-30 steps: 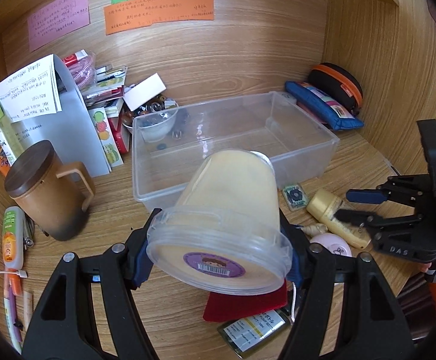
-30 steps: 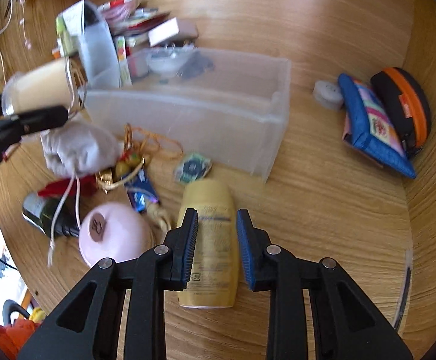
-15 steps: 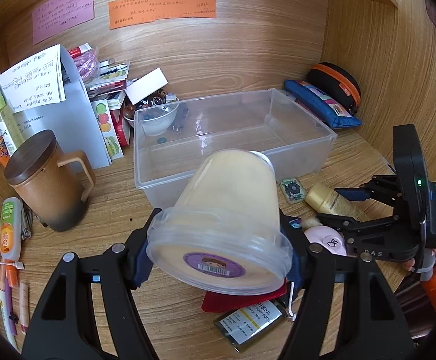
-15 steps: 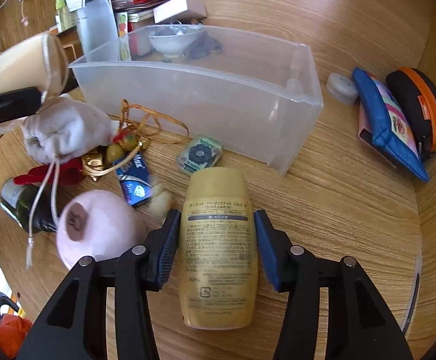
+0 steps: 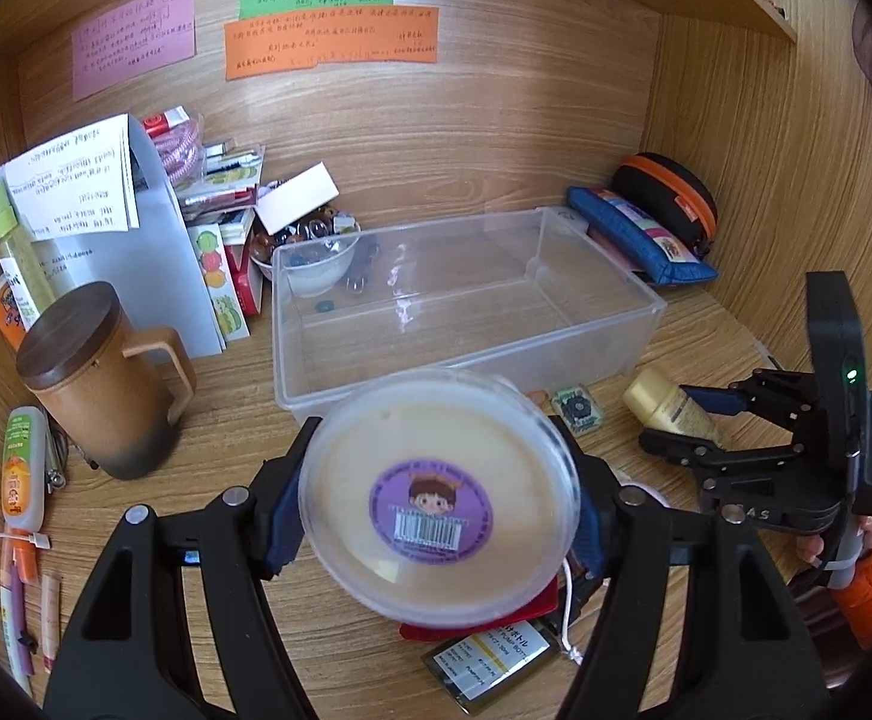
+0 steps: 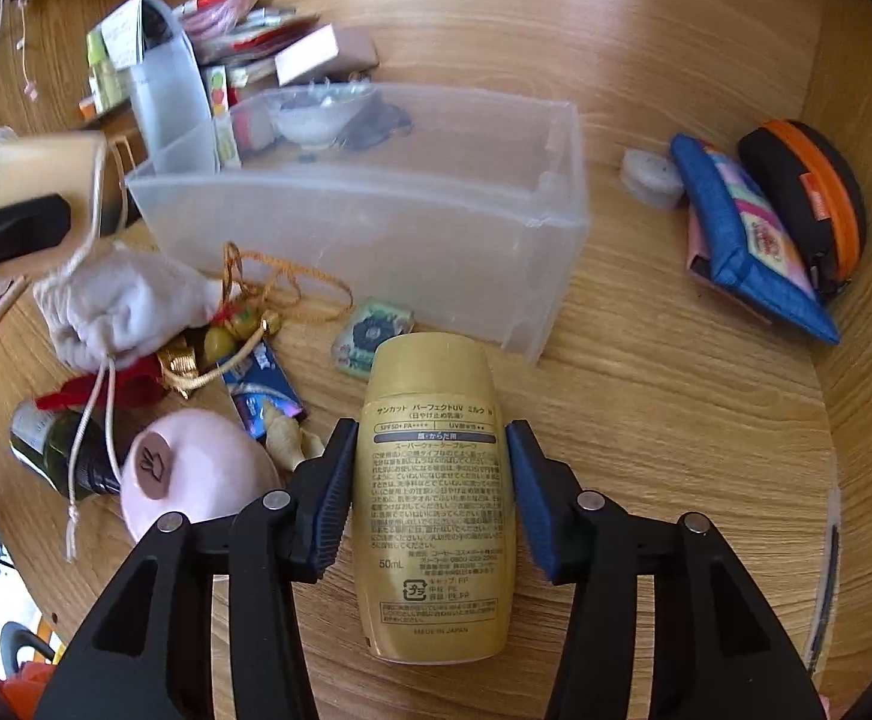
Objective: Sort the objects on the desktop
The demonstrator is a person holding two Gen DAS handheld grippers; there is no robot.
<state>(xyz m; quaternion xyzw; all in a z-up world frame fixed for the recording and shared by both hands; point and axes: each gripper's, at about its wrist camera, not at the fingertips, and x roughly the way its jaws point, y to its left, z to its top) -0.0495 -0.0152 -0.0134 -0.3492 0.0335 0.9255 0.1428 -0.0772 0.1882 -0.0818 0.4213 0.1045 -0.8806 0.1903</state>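
Two grippers at work beside the clear bin on the desk

The left gripper (image 5: 439, 519) clamps a lidded tub (image 5: 439, 495) (cream-filled, purple sticker) above the desk (image 6: 676, 420), near the clear bin (image 5: 466, 324); the right gripper (image 6: 430, 495) stands open around a gold sunscreen bottle (image 6: 433, 498) lying flat, its pads (image 6: 331, 495) just beside the sides

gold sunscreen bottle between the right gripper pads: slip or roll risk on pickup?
The gold sunscreen bottle looks glossy, so it may slip. Its flattish body lying label-up probably won't roll. Marked 50mL, likely light. The right gripper straddles it, not visibly clamped.
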